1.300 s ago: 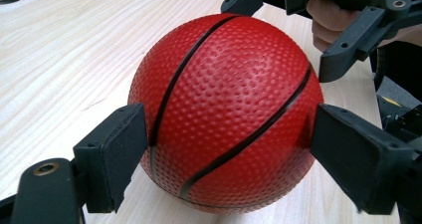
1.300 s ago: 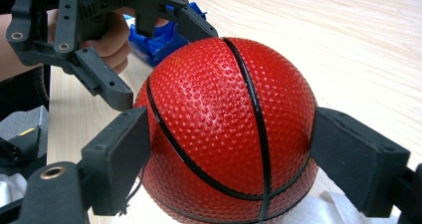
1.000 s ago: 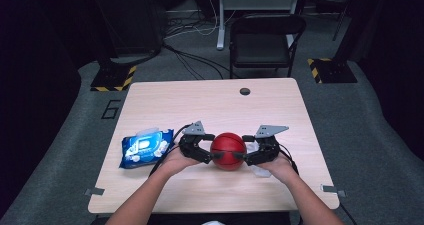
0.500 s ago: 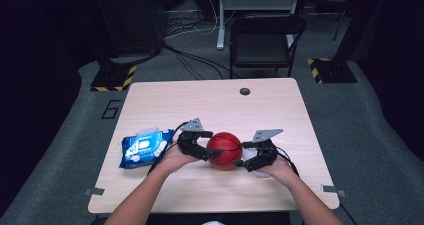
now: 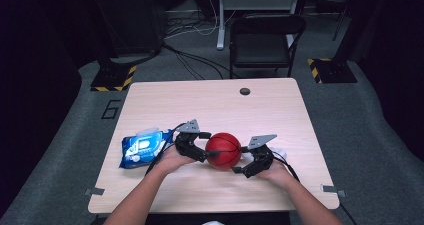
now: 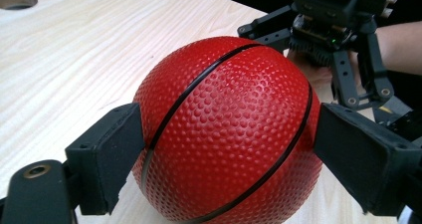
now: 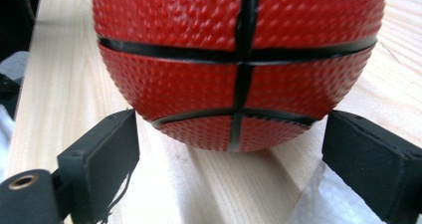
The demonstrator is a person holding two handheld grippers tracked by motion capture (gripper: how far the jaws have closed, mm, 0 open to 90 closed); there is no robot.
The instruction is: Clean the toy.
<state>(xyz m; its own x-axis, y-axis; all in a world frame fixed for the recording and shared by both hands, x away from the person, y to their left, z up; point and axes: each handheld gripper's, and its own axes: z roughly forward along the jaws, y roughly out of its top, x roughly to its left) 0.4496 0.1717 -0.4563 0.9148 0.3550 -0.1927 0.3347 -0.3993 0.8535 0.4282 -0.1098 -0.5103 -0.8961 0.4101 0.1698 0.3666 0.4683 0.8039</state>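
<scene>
Nearest, the right gripper (image 5: 240, 171) has just been opening, its jaws clear of the pebbled red rubber ball (image 5: 224, 150) on the pale wooden table (image 5: 210, 105). The left gripper (image 5: 209, 156) pinches the ball's left side; release gently so the ball settles without rolling toward the blue wipes packet (image 5: 144, 146).

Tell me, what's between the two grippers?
The red ball sits between the left gripper and the right gripper, as the high view shows.
</scene>
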